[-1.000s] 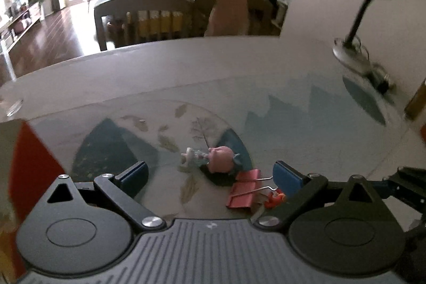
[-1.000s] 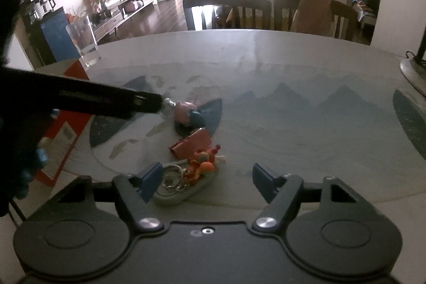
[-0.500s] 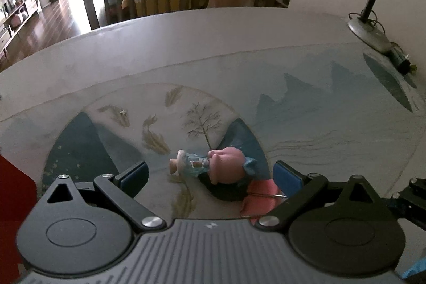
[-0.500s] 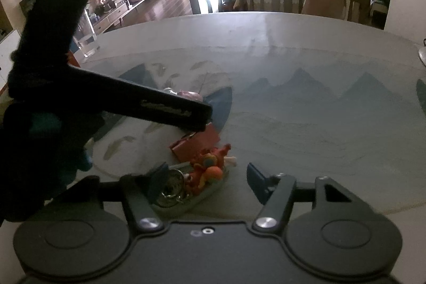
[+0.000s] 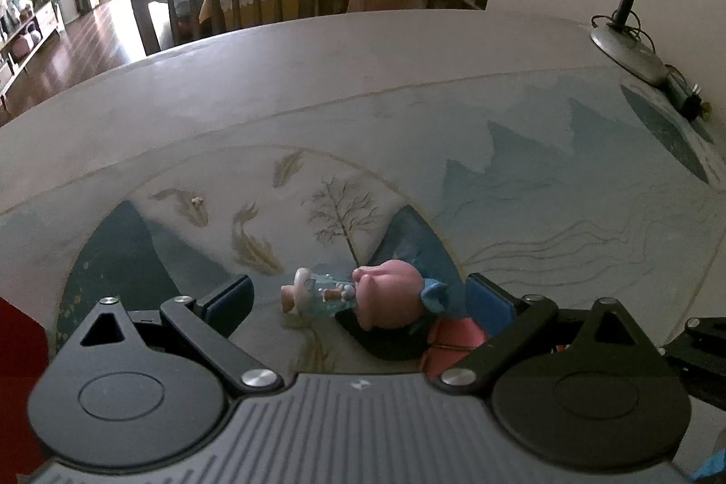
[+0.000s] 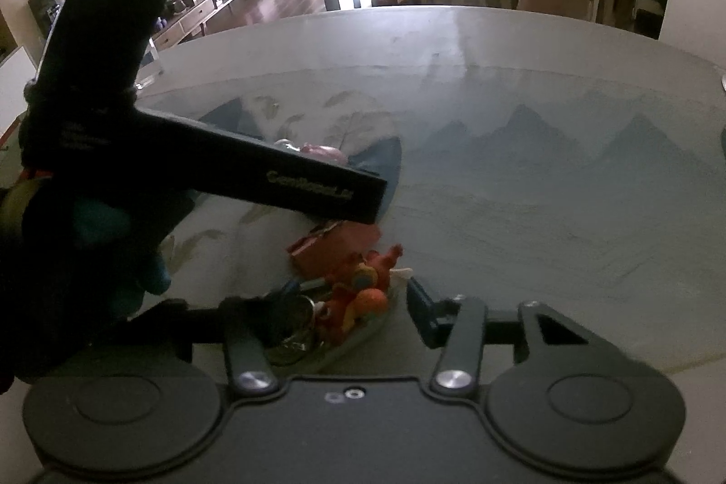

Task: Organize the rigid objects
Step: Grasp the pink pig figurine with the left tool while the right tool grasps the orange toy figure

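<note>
A pink pig figure (image 5: 385, 295) with a small blue bottle lies on its side on the patterned table mat, between the wide-open fingers of my left gripper (image 5: 358, 298). A red binder clip (image 5: 453, 339) lies just behind it to the right; it also shows in the right wrist view (image 6: 338, 246). My right gripper (image 6: 338, 316) is open around an orange toy keychain (image 6: 358, 298) with a metal key ring (image 6: 292, 323). The left gripper's black body (image 6: 204, 162) crosses the right wrist view and hides most of the pig (image 6: 324, 153).
A red box (image 5: 18, 343) stands at the left table edge. A desk lamp (image 5: 635, 30) with its cable stands at the far right. Wooden chairs (image 5: 231, 3) stand behind the table. A clear glass (image 6: 147, 69) is partly hidden behind the left gripper.
My left gripper has moved forward and right so the pig now sits between its fingers. My right gripper has moved closer over the orange keychain and narrowed a little.
</note>
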`<state>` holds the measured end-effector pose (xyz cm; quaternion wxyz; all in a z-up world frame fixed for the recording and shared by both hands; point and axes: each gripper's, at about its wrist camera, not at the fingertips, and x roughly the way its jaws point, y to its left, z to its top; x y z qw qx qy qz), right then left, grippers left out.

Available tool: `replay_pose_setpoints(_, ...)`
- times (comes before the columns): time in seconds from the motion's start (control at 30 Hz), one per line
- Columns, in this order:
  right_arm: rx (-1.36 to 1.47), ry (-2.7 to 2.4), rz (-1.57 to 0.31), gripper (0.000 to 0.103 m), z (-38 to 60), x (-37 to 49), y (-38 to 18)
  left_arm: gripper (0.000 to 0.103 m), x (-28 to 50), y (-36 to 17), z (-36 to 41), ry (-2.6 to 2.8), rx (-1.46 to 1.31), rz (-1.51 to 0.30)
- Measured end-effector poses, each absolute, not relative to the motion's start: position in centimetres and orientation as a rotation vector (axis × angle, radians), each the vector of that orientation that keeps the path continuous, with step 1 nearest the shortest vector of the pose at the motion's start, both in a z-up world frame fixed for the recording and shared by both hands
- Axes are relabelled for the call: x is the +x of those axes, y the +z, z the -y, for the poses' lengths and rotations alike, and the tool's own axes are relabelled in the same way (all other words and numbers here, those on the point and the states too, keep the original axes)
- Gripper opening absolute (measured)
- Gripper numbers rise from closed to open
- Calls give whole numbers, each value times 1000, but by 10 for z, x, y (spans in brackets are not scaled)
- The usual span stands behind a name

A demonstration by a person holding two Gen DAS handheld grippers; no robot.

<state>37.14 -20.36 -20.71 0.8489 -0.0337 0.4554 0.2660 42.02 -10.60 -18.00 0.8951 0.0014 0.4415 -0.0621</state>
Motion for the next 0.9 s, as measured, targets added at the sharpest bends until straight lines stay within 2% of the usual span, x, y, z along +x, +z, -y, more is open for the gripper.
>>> replay_pose_setpoints(0.03,-70,560,-958,47,203,372,-207,99,420,-180,107,-129,4,-913)
replay_pose_setpoints(0.1,-69,562,-955,43,203,372,-208,91,420,-181,106,-134,0,-915)
replay_pose_setpoints(0.17,-75,558,-952,41,202,371,-209,78,421,-183,106,-139,-4,-924)
replay_pose_setpoints(0.67,-52,544,-917,20,210,366,-199,78,416,-179,97,-107,-49,-936)
replay_pose_setpoints(0.9,-33,529,-907,20,220,357,-189,78,403,-167,85,-88,-95,-930)
